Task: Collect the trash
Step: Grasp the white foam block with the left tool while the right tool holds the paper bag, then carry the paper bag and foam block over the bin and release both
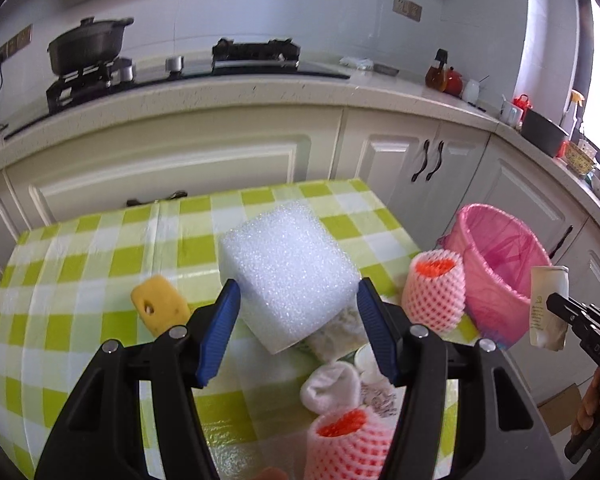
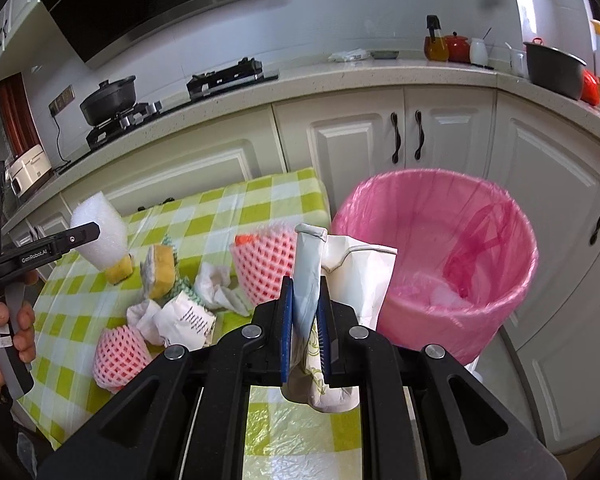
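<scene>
My right gripper (image 2: 306,300) is clamped tight on a crushed paper cup (image 2: 340,280), its blue pads pressing the flattened white paper from both sides. I hold the cup up in the air just beside the pink-lined trash bin (image 2: 440,248), whose mouth gapes to the right of it, off the edge of the table (image 2: 260,204).

My left gripper (image 1: 296,320) stands wide open, its pads (image 1: 220,332) spread on either side of a white foam block (image 1: 288,272) without touching it. The block sits tilted on the green checked cloth.

Around it lie a yellow sponge (image 1: 160,304), two pink foam fruit nets (image 1: 434,288), a crumpled tissue (image 1: 332,384) and a scrap of printed paper (image 2: 188,320). The near net (image 1: 348,444) lies just below my left jaws.
</scene>
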`<state>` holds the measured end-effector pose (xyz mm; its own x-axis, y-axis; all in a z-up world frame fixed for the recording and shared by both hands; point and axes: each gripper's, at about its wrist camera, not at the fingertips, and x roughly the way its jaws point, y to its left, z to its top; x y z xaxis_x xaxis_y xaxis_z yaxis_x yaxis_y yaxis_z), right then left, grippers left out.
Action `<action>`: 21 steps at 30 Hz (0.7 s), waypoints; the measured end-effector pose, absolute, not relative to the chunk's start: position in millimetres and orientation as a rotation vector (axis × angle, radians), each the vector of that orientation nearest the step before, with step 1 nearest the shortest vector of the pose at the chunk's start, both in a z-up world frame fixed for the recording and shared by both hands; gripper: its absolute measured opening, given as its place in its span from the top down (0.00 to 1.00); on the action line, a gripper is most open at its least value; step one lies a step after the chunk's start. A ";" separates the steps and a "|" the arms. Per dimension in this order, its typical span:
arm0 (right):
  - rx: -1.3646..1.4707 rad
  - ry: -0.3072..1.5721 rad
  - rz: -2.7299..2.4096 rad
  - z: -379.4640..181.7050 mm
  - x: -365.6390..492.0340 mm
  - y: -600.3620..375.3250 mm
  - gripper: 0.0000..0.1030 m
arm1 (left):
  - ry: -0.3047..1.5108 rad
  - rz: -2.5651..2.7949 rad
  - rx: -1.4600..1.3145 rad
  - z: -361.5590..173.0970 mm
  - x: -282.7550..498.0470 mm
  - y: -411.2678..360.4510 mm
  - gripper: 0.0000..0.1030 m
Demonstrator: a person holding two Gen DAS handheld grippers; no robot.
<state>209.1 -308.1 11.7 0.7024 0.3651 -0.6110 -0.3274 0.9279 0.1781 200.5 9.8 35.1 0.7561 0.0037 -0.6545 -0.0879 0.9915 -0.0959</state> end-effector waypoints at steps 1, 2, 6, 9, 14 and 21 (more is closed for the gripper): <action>0.060 0.683 0.384 15.4 210.0 -311.0 0.87 | 0.705 0.045 -0.119 39.4 201.1 6.6 0.43; 0.064 0.678 0.385 18.2 211.0 -314.1 0.87 | 0.697 0.035 -0.115 44.8 202.4 2.3 0.43; 0.069 0.649 0.372 29.9 215.6 -325.3 0.87 | 0.669 -0.004 -0.118 59.9 207.4 -15.1 0.43; 0.073 0.631 0.360 37.9 221.3 -337.0 0.87 | 0.649 -0.045 -0.114 70.3 214.4 -32.6 0.43; 0.092 0.615 0.338 45.5 236.4 -355.9 0.87 | 0.625 -0.129 -0.111 83.2 230.1 -65.8 0.43; 0.112 0.619 0.302 46.5 262.5 -382.7 0.87 | 0.616 -0.237 -0.112 88.2 258.9 -116.8 0.43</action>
<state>262.5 -382.7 46.5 0.7721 0.3116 -0.5538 -0.2450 0.9501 0.1930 258.9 -116.8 88.2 0.7900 -0.2529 -0.5585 0.1865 0.9669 -0.1740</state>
